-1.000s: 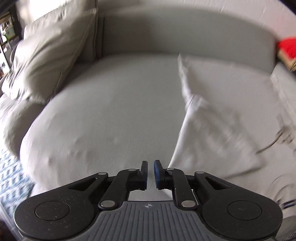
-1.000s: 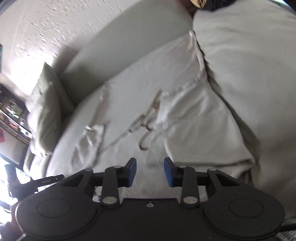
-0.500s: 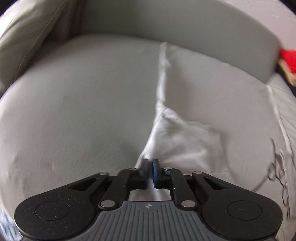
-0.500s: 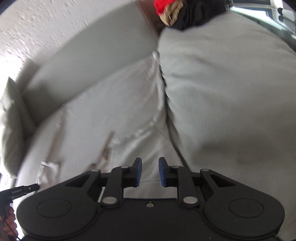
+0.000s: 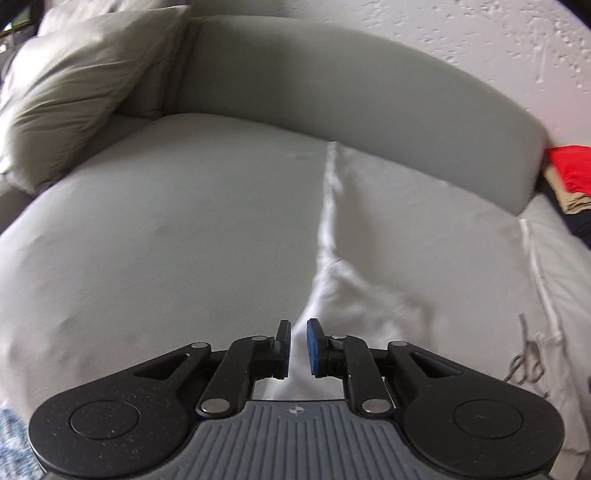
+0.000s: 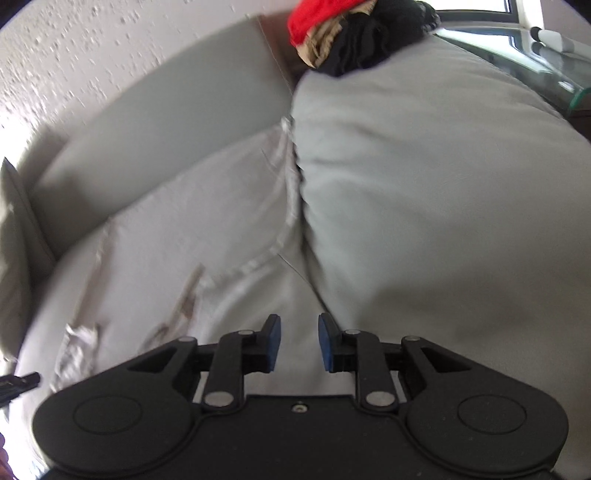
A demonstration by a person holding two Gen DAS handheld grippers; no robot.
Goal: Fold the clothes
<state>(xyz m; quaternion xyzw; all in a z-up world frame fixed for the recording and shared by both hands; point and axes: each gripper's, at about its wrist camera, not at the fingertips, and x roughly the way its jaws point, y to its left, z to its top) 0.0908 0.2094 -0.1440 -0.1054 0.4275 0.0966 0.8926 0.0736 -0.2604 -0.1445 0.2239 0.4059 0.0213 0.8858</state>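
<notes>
White garment [image 5: 413,236] on sofa [image 5: 166,229]: soft, limp (light); grip at hem. Left gripper [image 5: 298,345] narrowly parted, right gripper [image 6: 299,341] wider; both empty.

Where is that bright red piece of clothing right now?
The red clothing sits in a pile with tan and black clothes, behind the big grey cushion; it shows top centre in the right view, far right in the left.

Garment [image 5: 417,236] on sofa seat [image 5: 166,229]; pillow [image 5: 74,85] far left; clothes pile [image 5: 569,181] far right.
</notes>
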